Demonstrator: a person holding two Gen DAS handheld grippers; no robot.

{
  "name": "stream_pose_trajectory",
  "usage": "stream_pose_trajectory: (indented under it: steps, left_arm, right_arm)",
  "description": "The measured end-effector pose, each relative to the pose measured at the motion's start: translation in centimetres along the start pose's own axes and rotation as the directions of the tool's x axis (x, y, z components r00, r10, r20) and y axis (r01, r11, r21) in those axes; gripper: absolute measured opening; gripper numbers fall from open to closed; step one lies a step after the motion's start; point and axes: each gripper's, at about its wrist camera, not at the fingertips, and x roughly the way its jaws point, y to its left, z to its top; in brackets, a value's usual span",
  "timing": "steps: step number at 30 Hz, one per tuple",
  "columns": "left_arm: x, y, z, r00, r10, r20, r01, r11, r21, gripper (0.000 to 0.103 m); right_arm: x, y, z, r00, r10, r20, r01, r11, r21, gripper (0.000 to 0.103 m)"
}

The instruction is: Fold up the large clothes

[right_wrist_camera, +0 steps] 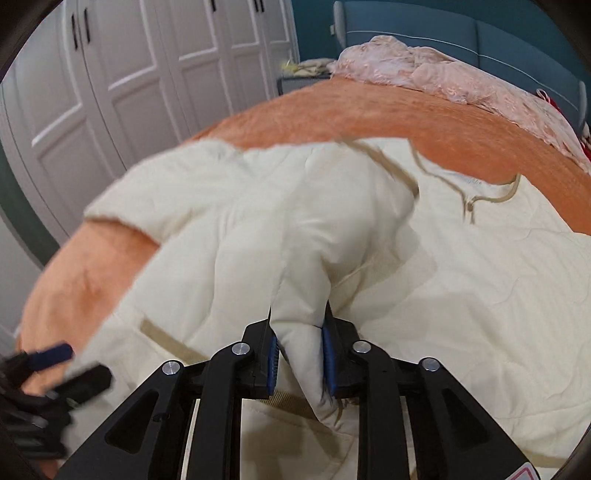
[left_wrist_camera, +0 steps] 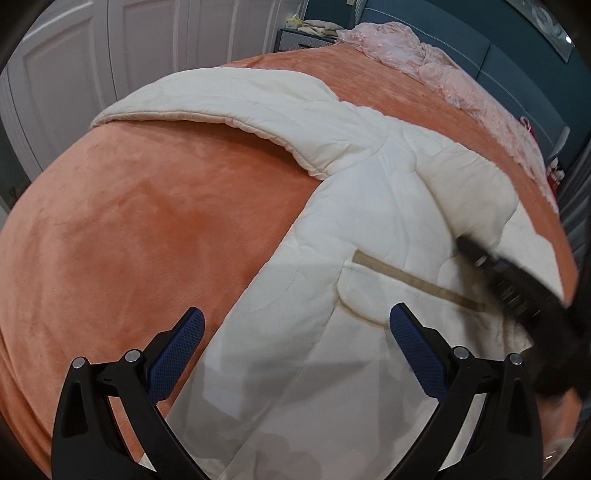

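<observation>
A cream quilted jacket (left_wrist_camera: 354,206) lies spread on an orange bedspread (left_wrist_camera: 147,221), one sleeve stretched to the far left. A tan pocket trim (left_wrist_camera: 417,282) shows on its front. My left gripper (left_wrist_camera: 297,325) is open and empty, hovering over the jacket's lower edge. My right gripper (right_wrist_camera: 297,332) is shut on a fold of the cream jacket (right_wrist_camera: 258,229) and lifts it above the bed; it appears blurred at the right of the left wrist view (left_wrist_camera: 517,284). The jacket's tan-trimmed collar (right_wrist_camera: 491,195) lies beyond. The left gripper shows blurred at the lower left (right_wrist_camera: 55,369).
A crumpled pink cover (left_wrist_camera: 424,62) lies along the far side of the bed by a blue headboard (right_wrist_camera: 461,33). White wardrobe doors (right_wrist_camera: 147,74) stand to the left. A small bedside unit (left_wrist_camera: 299,38) sits beyond the bed.
</observation>
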Motion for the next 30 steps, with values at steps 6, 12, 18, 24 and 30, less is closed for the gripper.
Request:
stream_pose_trajectory:
  steps: [6, 12, 18, 24, 30]
  left_arm:
    - [-0.3, 0.5, 0.6, 0.999, -0.034, 0.009, 0.034, 0.999, -0.037, 0.098]
    - [-0.4, 1.2, 1.2, 0.996, -0.084, -0.002, 0.083, 0.991, -0.104, 0.098]
    - [0.6, -1.8, 3.1, 0.958, -0.286, -0.013, 0.281, 0.948, -0.149, 0.098]
    - [4.5, -5.2, 4.5, 0.928, -0.368, -0.067, 0.349, 0.916, -0.197, 0.097]
    - [5.7, -7.0, 5.3, 0.937, -0.34, -0.085, 0.325, 0.934, -0.151, 0.05]
  right_arm:
    - [-2.7, 1.1, -1.1, 0.997, 0.068, 0.042, -0.066, 0.997, -0.031, 0.046]
    - [-7.6, -0.8, -2.4, 0.986, 0.101, 0.135, -0.116, 0.987, 0.107, 0.048]
    - [-11.0, -9.3, -5.7, 0.988, -0.044, 0.145, -0.008, 0.941, 0.339, 0.057]
    - [-13.1, -19.5, -9.3, 0.977, -0.177, 0.118, 0.074, 0.802, 0.593, 0.057]
    - [-13.2, -25.8, -13.0, 0.979, -0.161, 0.127, 0.003, 0.629, 0.777, 0.057]
